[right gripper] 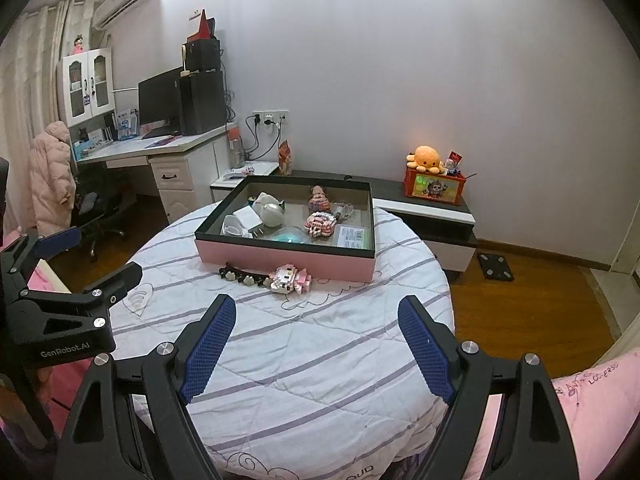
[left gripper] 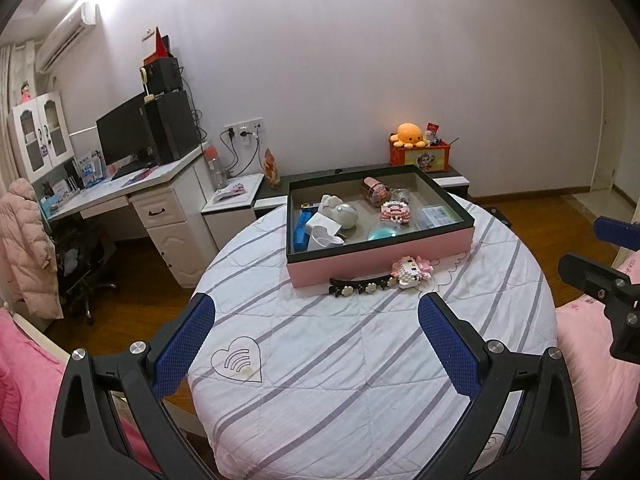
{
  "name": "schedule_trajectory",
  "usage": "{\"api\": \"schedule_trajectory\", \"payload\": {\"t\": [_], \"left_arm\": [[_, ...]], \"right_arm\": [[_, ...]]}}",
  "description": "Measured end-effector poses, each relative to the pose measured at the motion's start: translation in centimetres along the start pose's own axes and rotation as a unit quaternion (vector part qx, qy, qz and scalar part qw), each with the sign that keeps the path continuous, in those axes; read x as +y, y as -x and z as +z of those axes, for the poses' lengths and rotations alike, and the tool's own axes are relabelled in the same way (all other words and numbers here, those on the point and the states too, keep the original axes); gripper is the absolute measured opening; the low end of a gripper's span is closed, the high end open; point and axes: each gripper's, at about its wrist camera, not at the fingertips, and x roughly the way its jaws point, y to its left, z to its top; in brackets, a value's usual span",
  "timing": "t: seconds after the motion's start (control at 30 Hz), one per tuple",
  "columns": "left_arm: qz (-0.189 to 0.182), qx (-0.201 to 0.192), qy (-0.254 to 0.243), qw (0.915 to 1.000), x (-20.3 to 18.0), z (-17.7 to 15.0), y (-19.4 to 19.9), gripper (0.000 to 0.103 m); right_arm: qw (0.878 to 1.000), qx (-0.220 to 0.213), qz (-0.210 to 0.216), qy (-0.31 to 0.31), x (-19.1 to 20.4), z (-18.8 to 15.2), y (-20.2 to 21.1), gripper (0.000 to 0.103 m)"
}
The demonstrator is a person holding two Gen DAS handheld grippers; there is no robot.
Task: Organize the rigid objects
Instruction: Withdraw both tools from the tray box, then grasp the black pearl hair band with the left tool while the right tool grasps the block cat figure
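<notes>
Left wrist: left tongs (left gripper: 316, 314) spread wide, nothing between the blue pads (left gripper: 184, 344), hovering over the striped quilt (left gripper: 320, 380) on the round tabletop. Pink box (left gripper: 380, 256) with a dark rim sits at the far side of the tabletop, open on top. Inside: blue case (left gripper: 300, 230) on the left, white pieces (left gripper: 324, 232) next to it, teal dome (left gripper: 382, 230) near the front wall, pink brick model (left gripper: 396, 212) mid-right, clear packet (left gripper: 436, 216) at the right, small jar (left gripper: 376, 190) at the back. Outside, touching the box's front wall: black hair clip (left gripper: 360, 286) with white flowers, and a white-pink brick toy (left gripper: 412, 270) at its right end. Right tongs (left gripper: 600, 248) are seen at the frame's right edge, side-on.

Right wrist: right tongs (right gripper: 318, 332) also apart and empty, over the quilt (right gripper: 320, 360), well short of the box (right gripper: 288, 258). Clip (right gripper: 240, 274) and brick toy (right gripper: 290, 278) lie just in front of the box, toy touching the clip's end. Left tongs (right gripper: 86, 256) enter from the left edge, jaws apart.
</notes>
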Motion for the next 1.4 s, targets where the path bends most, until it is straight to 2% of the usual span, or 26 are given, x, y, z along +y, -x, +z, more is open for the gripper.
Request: {"api": "schedule_trajectory", "payload": {"t": [0.23,0.47,0.83,1.03,1.1,1.17,1.23,1.27,1.4], "left_arm": [[0.003,0.023,0.004,0.9997,0.8,-0.1,-2.0,0.103],[-0.008,0.055,0.001,0.9985,1.2,0.5,-6.0,0.103],[-0.050,0.125,-0.023,0.9906,0.9,0.7,-14.6,0.103],[-0.080,0.153,-0.031,0.9845,0.7,0.8,-17.8,0.103],[-0.088,0.160,-0.034,0.9827,0.3,0.9,-18.7,0.103],[-0.095,0.167,-0.040,0.9806,-0.2,1.1,-19.5,0.103],[-0.106,0.172,-0.054,0.9779,-1.1,1.4,-20.1,0.103],[-0.111,0.173,-0.062,0.9768,-1.6,1.5,-20.3,0.103],[-0.138,0.175,-0.095,0.9703,-3.9,2.1,-21.2,0.103]], "right_arm": [[1.000,0.022,0.008,-0.006,-0.1,0.1,-2.0,0.085],[0.998,0.058,0.023,0.001,0.5,0.5,-5.9,0.085],[0.987,0.156,0.049,-0.006,1.0,0.7,-16.9,0.085],[0.978,0.202,0.057,0.002,1.3,0.6,-22.6,0.085],[0.976,0.208,0.069,0.008,1.5,0.5,-24.1,0.082],[0.973,0.217,0.073,0.018,1.6,0.3,-25.4,0.071],[0.973,0.214,0.079,0.026,1.5,0.1,-25.8,0.068],[0.974,0.209,0.086,0.032,1.4,0.0,-25.4,0.061],[0.975,0.204,0.092,0.002,-0.7,-0.6,-24.3,0.061]]}}
